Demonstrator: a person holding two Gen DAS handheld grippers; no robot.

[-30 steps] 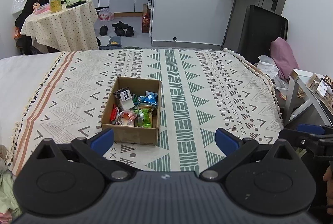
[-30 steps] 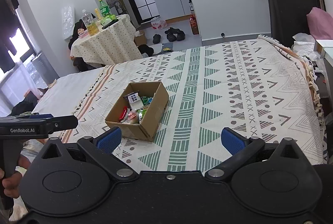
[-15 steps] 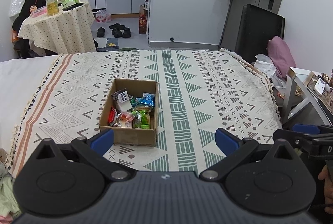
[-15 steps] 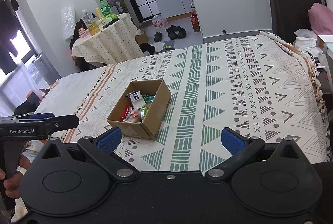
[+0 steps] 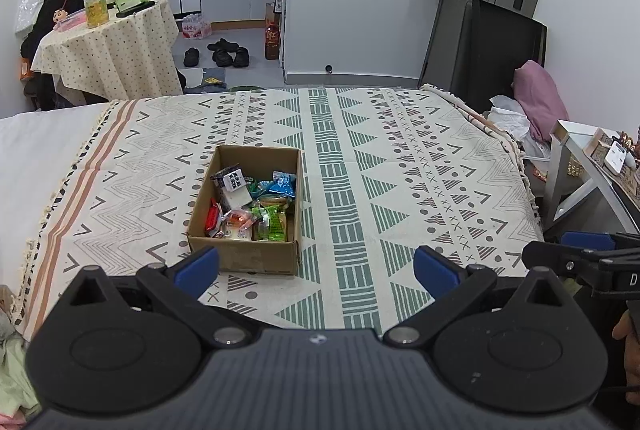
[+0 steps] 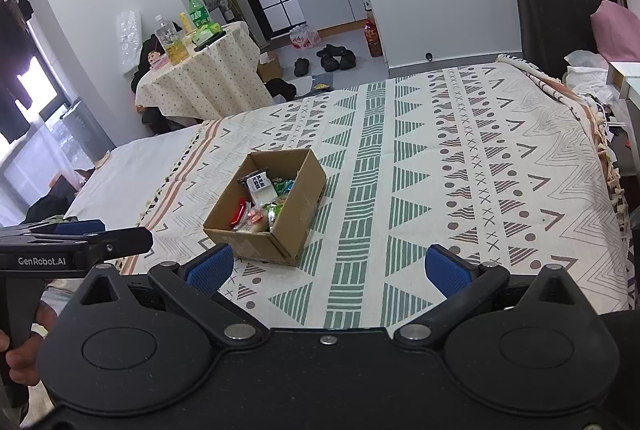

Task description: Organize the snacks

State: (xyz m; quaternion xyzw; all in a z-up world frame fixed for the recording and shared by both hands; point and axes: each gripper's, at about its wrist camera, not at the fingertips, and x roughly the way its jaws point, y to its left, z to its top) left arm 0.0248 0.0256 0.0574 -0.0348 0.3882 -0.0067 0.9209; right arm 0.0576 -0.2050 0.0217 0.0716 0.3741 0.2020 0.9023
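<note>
A bed [image 5: 400, 150] was seen covered by a cream blanket [image 5: 420, 190] patterned with green triangles, grey zigzags, dots and crosses, with orange stripes and a fringe along its left edge. Beyond that edge a plain white sheet [image 5: 36, 150] was left exposed. One open cardboard box [image 5: 256, 254] was set directly on the blanket, left of the central green band, and it was filled with assorted snack packets [image 5: 256, 206].
</note>
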